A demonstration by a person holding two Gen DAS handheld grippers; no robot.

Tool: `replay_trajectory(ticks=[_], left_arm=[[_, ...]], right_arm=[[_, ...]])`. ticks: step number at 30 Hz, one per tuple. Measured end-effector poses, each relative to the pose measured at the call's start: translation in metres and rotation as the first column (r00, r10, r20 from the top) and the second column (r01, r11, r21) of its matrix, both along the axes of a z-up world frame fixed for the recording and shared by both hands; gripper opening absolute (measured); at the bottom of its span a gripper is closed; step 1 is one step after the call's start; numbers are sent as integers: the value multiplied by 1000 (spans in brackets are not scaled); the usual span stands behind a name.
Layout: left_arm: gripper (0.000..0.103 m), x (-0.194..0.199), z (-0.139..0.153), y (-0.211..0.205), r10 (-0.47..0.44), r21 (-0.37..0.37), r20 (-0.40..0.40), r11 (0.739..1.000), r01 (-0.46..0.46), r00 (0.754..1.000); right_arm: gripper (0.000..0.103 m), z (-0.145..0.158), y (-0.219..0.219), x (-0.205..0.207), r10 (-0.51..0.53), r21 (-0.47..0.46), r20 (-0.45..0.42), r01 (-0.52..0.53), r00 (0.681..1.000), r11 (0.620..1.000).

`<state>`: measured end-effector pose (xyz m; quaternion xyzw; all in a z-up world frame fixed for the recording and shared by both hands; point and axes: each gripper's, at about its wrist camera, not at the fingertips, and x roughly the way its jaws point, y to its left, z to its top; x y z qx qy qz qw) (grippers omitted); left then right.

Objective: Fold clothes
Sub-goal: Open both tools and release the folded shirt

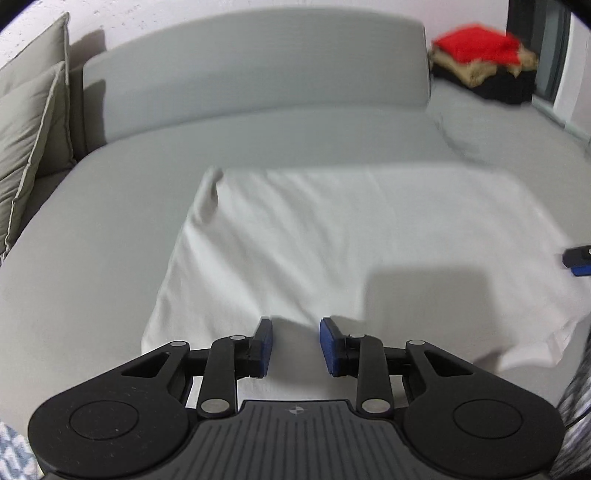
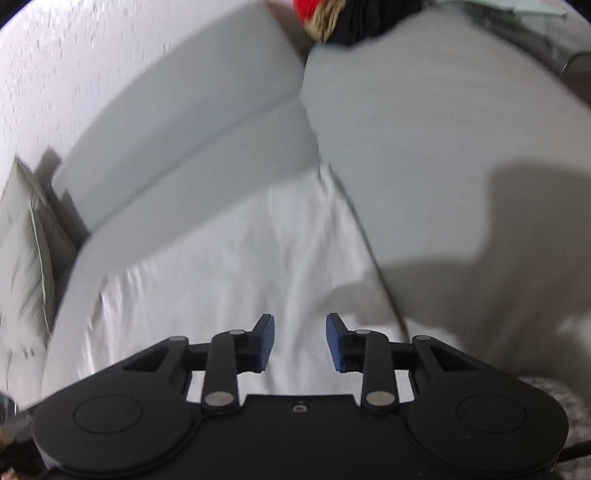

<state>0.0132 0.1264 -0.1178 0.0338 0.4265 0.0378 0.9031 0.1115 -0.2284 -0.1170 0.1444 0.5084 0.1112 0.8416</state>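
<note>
A white garment (image 1: pixel 343 240) lies spread flat on the grey sofa seat (image 1: pixel 92 240), with a small raised fold at its far left corner. My left gripper (image 1: pixel 295 341) is open and empty, just above the garment's near edge. The blue tip of my right gripper (image 1: pixel 578 262) shows at the right edge of that view, over the garment's right side. In the right wrist view the white garment (image 2: pixel 240 280) fills the middle and my right gripper (image 2: pixel 300 341) is open and empty above it. That view is blurred.
The grey sofa backrest (image 1: pixel 258 70) runs along the far side. Grey cushions (image 1: pixel 26 129) stand at the far left. A pile of red, tan and black clothes (image 1: pixel 484 62) sits at the far right corner, also at the top of the right wrist view (image 2: pixel 332 14).
</note>
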Motion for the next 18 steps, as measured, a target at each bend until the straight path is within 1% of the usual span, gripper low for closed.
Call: replay_trajectory(ticks=[1,2,3,4,5,6,8,9,11,14,16,18], left_arm=[[30,-4,2,-1,-8,33,-13,999,8,1000],[30,-9,6,-1,-4,61,-37,998,6,999],[30,-15,11,2,10,82,-60,997,-5,998],[30,-21,17,7,24,94,-76,995,-17,997],[30,-27,22,13,33,93,-81,995,-25,996],[30,-32,26,20,43,78,-70,996,-37,997],[29,-39,35,35,75,37,-24,997,-74,997],[28,-40,40,42,101,16,9,995,-101,995],[27,-42,51,56,153,-32,78,988,-151,985],[28,-22,56,68,209,-94,159,976,-196,965],[28,-5,59,79,228,-144,190,969,-202,955],[28,17,58,93,240,-216,197,957,-196,951]], right_arm=[[31,-9,1,-2,12,-48,-27,-13,1000,999],[31,-10,0,-8,8,-84,-11,-9,1000,996],[30,-8,-1,-14,-12,-131,-18,10,1000,991],[27,-3,-1,-19,-21,-173,-16,18,1000,985],[27,4,0,-23,-20,-178,-6,19,1000,984],[28,11,1,-28,-17,-174,5,18,1000,985],[31,25,3,-36,-12,-167,27,17,1000,986],[33,33,7,-39,2,-139,44,4,999,990],[42,48,18,-44,39,-70,79,-33,996,997],[51,63,43,-42,103,53,113,-109,988,993],[52,65,60,-37,139,129,121,-154,983,980],[52,63,77,-31,165,176,125,-185,978,967]])
